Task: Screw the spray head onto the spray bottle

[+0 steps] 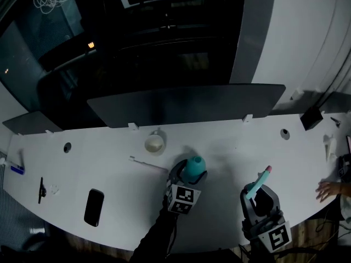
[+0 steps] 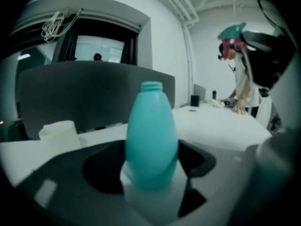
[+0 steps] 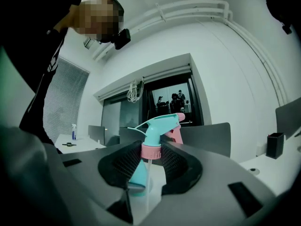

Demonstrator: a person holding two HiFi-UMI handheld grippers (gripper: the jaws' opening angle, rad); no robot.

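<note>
A teal spray bottle (image 1: 193,167) (image 2: 151,140) stands upright on the white table (image 1: 230,147), its neck open with no head on it. My left gripper (image 1: 185,181) is open around the bottle's lower body, with dark gaps showing on both sides between the pads and the bottle. To the right, my right gripper (image 1: 259,195) is shut on the spray head (image 1: 259,183) (image 3: 159,125). The head is teal with a pink collar and pink nozzle, and its thin dip tube (image 3: 147,182) hangs down between the jaws. It is held well to the right of the bottle.
A white cup (image 1: 154,143) (image 2: 59,135) stands just behind the bottle to the left, and a thin white stick (image 1: 148,164) lies near it. A black phone (image 1: 94,206) and a pen (image 1: 41,189) lie at the left. A dark partition (image 1: 186,104) runs along the table's back. A person's hand (image 1: 329,190) rests at the right edge.
</note>
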